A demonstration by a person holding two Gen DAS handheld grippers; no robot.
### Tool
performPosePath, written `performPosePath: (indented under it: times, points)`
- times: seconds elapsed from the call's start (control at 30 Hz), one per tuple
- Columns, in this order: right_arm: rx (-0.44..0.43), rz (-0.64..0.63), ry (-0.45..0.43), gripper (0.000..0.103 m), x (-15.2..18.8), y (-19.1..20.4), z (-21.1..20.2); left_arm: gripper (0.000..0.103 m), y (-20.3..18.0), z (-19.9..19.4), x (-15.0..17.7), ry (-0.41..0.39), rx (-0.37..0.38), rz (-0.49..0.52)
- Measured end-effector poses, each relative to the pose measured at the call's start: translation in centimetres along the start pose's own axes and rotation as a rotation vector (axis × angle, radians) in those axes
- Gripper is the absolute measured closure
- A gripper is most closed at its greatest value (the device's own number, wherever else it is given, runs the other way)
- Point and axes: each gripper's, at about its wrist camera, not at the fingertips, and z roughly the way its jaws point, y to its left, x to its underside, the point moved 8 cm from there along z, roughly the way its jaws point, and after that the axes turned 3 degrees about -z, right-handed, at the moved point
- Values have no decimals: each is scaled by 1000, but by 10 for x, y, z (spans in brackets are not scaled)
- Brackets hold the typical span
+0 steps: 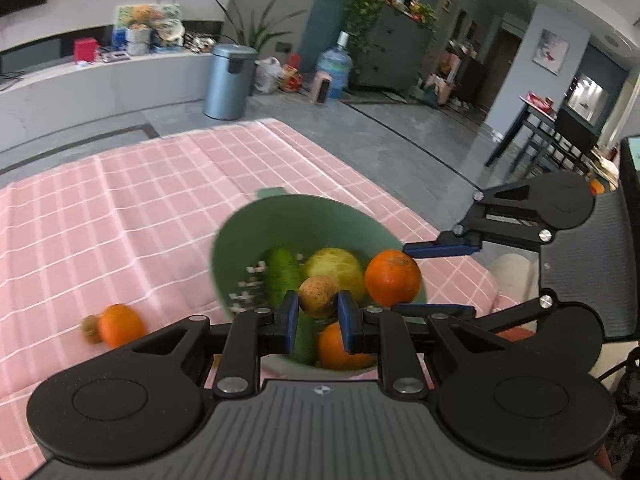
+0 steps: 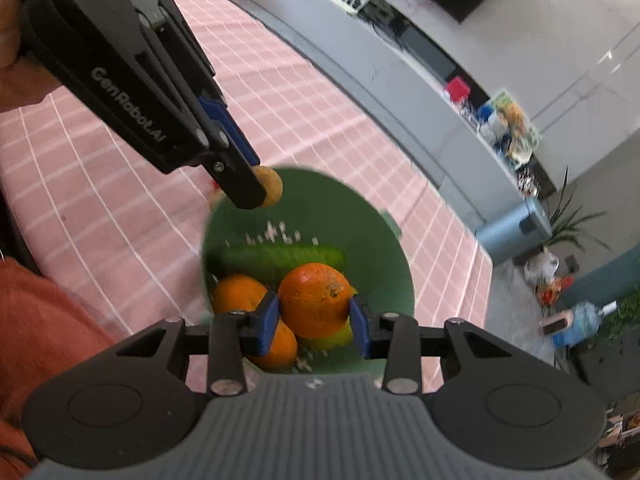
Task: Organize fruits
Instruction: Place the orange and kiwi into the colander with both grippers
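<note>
Fingers of the left gripper (image 1: 319, 321) pinch a small brown fruit (image 1: 318, 295) and the right gripper (image 2: 315, 317) clamps an orange (image 2: 315, 300), both over the green bowl (image 1: 256, 232), so releasing them inside looks next.

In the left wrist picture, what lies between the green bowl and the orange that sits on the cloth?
Only bare pink checked cloth lies between the green bowl and the loose orange, in the left wrist view. A small brown fruit sits on the orange's far side.
</note>
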Motion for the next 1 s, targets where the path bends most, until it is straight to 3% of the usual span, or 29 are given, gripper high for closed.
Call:
performPosePath:
  times: [0.23,0.43,0.63,1.0]
  points:
    - [-35,-32,68,68,17,-12,23,80,-13,43,2,82,14,42]
    - [-124,-27,145,68,21,-18,44,80,-13,69,5,141,6,51]
    - [-186,-14,200,68,27,-20,60,80,-10,80,10,194,-12,56]
    - [-219,-12,209,67,28,-22,66,77,-16,85,16,228,-37,104]
